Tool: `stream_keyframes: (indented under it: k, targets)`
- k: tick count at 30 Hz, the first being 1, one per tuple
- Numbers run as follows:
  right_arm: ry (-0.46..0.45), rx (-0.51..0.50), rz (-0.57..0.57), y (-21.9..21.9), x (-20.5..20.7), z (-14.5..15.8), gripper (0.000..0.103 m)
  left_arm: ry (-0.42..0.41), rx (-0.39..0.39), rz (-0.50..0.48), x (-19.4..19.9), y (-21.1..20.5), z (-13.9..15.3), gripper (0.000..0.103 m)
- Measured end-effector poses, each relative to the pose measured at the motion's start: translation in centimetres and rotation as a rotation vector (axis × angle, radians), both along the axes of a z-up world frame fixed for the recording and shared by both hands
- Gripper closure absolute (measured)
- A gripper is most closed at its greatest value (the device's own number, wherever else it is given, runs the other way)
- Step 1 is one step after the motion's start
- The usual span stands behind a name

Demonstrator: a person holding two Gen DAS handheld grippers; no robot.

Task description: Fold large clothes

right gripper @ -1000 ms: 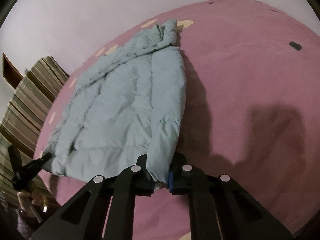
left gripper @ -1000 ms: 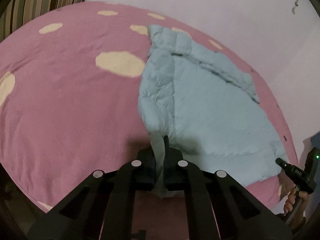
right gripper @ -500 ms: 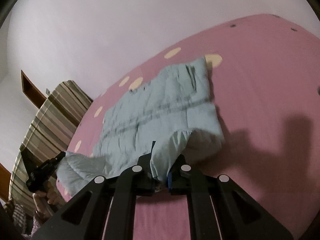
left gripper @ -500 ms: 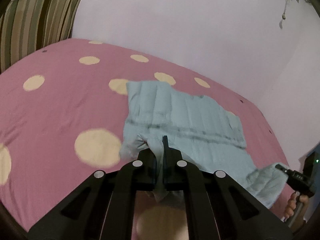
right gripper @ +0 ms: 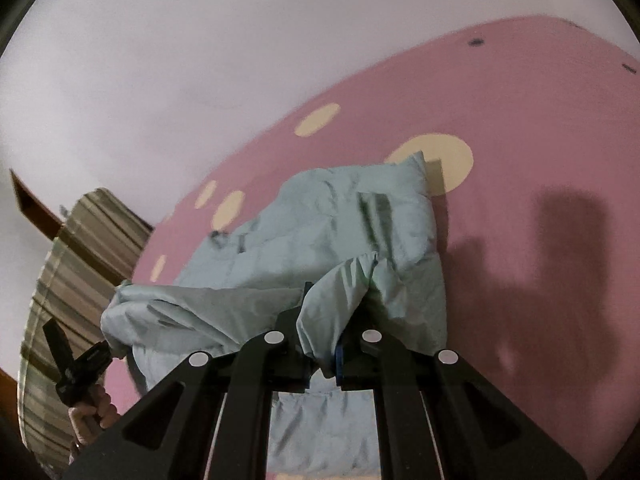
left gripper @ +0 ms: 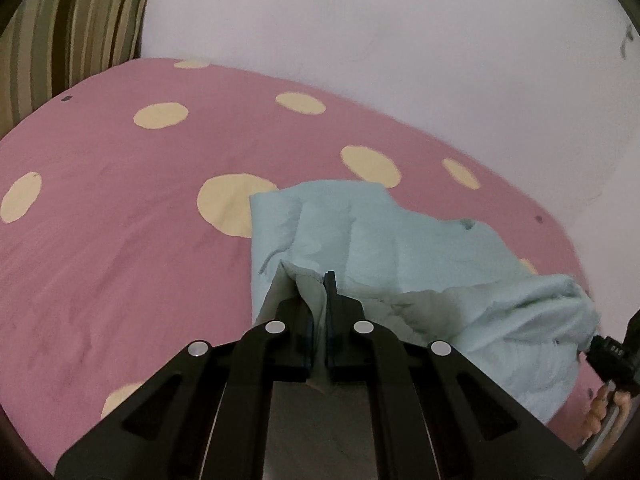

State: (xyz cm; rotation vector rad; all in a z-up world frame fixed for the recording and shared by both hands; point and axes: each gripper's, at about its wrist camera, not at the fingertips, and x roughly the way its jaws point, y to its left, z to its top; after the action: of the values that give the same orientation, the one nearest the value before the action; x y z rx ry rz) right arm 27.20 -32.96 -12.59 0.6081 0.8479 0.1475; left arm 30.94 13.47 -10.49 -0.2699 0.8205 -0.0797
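A pale blue padded jacket (left gripper: 384, 248) lies on the pink bed (left gripper: 120, 248), its near half lifted and doubled over the far half. My left gripper (left gripper: 318, 292) is shut on one bottom corner of the jacket. In the right wrist view the jacket (right gripper: 340, 220) bulges upward, and my right gripper (right gripper: 322, 320) is shut on its other bottom corner, cloth draping over the fingers. Each view shows the other gripper at its edge, clamped on the hem: the right gripper (left gripper: 608, 354) and the left gripper (right gripper: 86, 364).
The pink bedcover has cream dots (left gripper: 236, 204) and runs to a white wall (left gripper: 360, 20) behind. A striped curtain or cushion (left gripper: 68, 28) stands at the far left of the bed. A person's hand (right gripper: 90, 412) holds the left gripper's handle.
Both grippers have carried the jacket's bottom edge forward, toward the wall, and slightly up. The jacket, flat and full length a second ago, is now folded over itself and looks much shorter.
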Motion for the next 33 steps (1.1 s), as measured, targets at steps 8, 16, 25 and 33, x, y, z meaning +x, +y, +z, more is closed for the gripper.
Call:
stream_keyframes:
  k: [8,16,25,33]
  targets:
    - [0.071,-0.009,-0.004,-0.7,2.4,-3.8,0.093,0.05,0.067,-0.047,3.2,-1.0,-3.5,0.099]
    - [0.011,0.01,-0.007,-1.3,0.7,-1.6,0.057,-0.009,0.013,-0.075,2.2,-0.1,-1.6,0.075]
    - [-0.043,-0.056,-0.016,-2.7,-1.5,1.0,0.041,-0.093,-0.029,-0.017,0.0,3.5,1.1,0.04]
    - [-0.019,-0.187,0.056,-1.4,1.4,-0.3,0.041,0.012,-0.003,-0.103,2.5,3.1,-2.2,0.04]
